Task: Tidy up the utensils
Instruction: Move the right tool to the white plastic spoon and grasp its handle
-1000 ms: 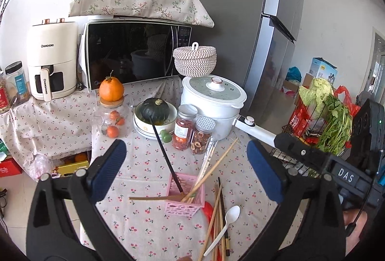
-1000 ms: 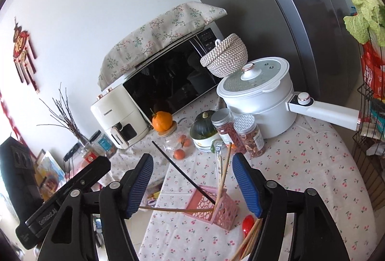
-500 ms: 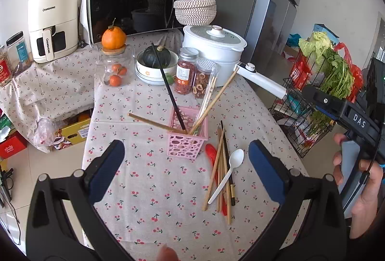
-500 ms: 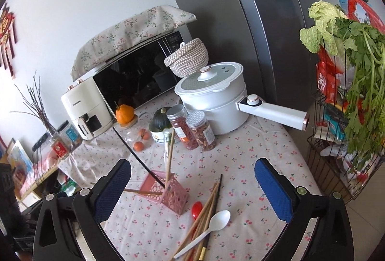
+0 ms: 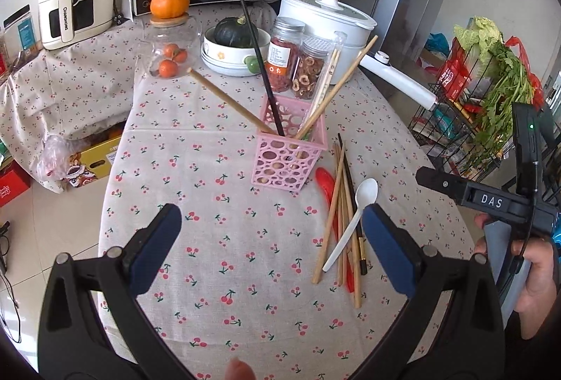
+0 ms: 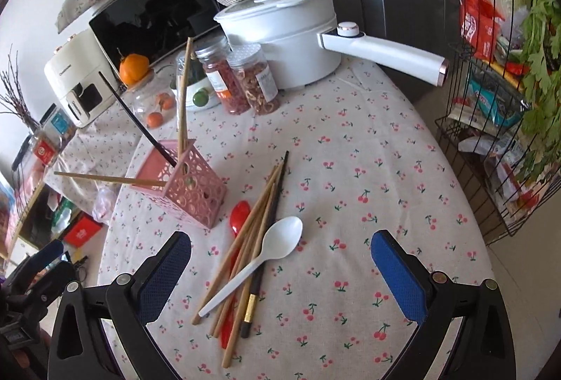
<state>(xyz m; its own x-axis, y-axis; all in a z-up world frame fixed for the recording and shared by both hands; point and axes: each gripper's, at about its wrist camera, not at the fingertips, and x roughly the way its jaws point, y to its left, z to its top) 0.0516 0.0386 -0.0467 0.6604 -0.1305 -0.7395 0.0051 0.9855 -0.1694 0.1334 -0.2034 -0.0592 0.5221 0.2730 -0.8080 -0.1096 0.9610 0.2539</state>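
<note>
A pink perforated utensil holder (image 5: 286, 154) (image 6: 182, 185) stands on the cherry-print tablecloth with a black chopstick and several wooden ones leaning out of it. Right of it lies a loose pile: wooden and black chopsticks (image 5: 342, 204) (image 6: 252, 236), a white spoon (image 5: 354, 218) (image 6: 266, 257) on top, and a red spoon (image 5: 324, 180) (image 6: 238, 217) underneath. My left gripper (image 5: 271, 252) is open and empty, above the table's near side, left of the pile. My right gripper (image 6: 280, 275) is open and empty, with the pile near its left finger. Its body (image 5: 491, 201) shows in the left wrist view.
Behind the holder stand two jars (image 5: 298, 61), a white electric pot (image 6: 280, 26) with a long handle (image 6: 385, 55), a bowl with a squash (image 5: 231, 43) and a glass jar topped by an orange (image 5: 170, 29). A wire rack of vegetables (image 6: 508, 99) stands right of the table.
Both grippers have tilted down and pulled back toward the near table edge, bringing the loose pile into view. The right gripper's jaws opened wider. No utensil has moved.
</note>
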